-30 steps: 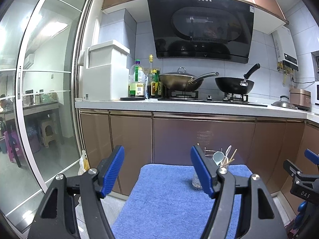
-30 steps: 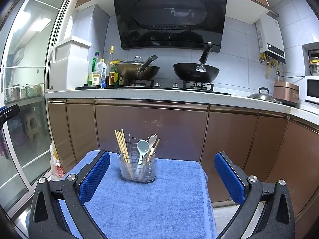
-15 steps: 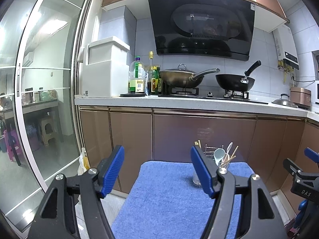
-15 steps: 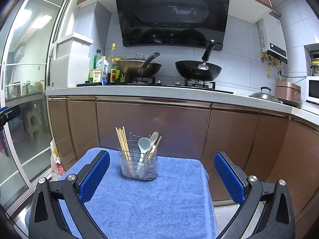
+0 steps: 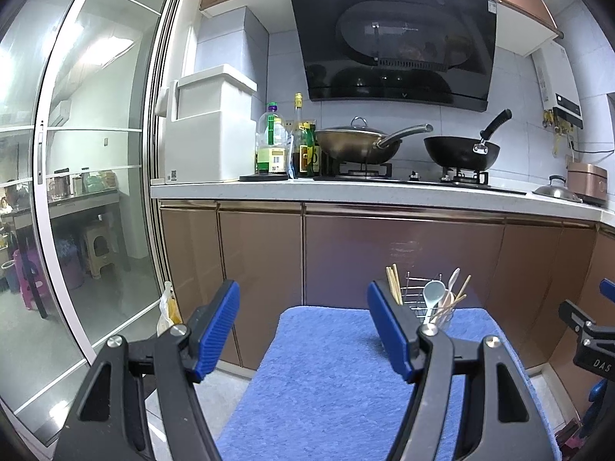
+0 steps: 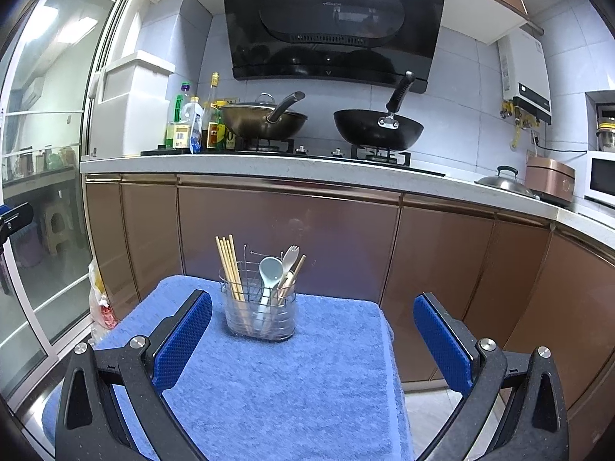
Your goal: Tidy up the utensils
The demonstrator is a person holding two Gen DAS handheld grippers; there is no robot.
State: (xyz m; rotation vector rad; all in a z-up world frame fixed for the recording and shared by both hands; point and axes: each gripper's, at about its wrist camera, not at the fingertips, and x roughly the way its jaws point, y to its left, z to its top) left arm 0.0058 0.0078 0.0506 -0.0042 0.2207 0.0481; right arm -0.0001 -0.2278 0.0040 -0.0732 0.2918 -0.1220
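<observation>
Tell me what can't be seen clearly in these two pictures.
- Holder, left view: partly hidden behind the left hand-held gripper, so its base is out of sight.
- Utensil ends, right view: blurred inside the holder.
- Right hand-held gripper, left view: cut off by the right edge.
- Bottle labels, right view: too small to read.

Fluffy blue terry towel [image 6: 269,384]

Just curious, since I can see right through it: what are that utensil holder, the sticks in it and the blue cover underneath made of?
Utensil holder: apparently clear plastic around metal wire. Chopsticks: probably pale bamboo or wood, matte. Blue cover: looped terry cloth, fuzzy.
</observation>
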